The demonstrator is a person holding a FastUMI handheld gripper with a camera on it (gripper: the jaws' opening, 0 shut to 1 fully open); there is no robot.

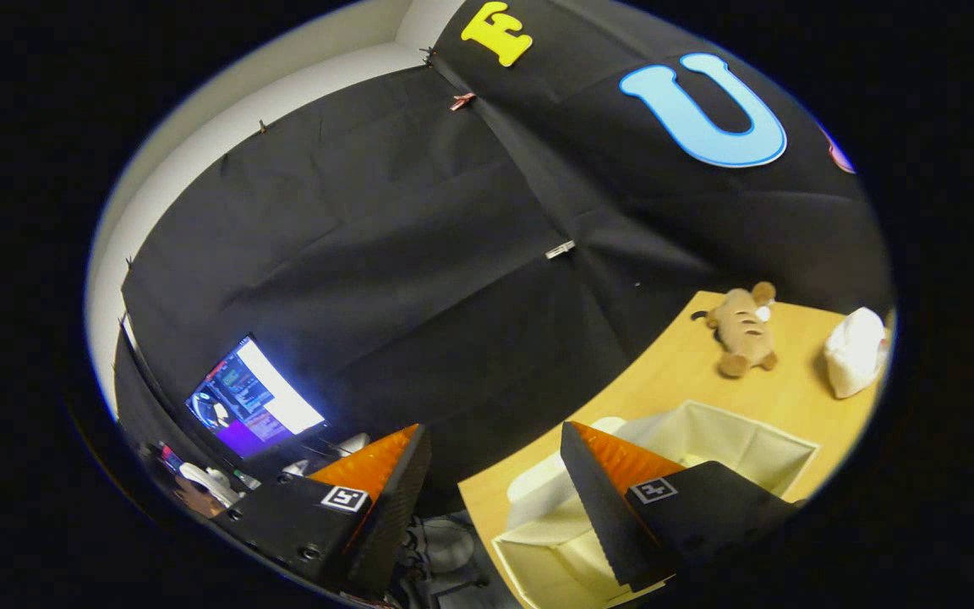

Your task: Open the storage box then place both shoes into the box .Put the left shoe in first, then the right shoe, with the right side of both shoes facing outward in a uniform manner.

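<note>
Gripper view gives me the tool (495, 474) tilted, its fingers spread wide with nothing between them. I see the right finger (614, 507) hanging over the box (757, 440), a pale fabric one that stands open on the counter (673, 372), near its left edge. Something pale lies inside the box by its left wall; I cannot tell whether it is a shoe. Beyond the box a plush toy (745, 330) lies on the counter, and right of it sits a white bundle (855, 351). Far left, off the counter, a lit monitor (254, 402) glows against the black cloth wall (419, 254).
</note>
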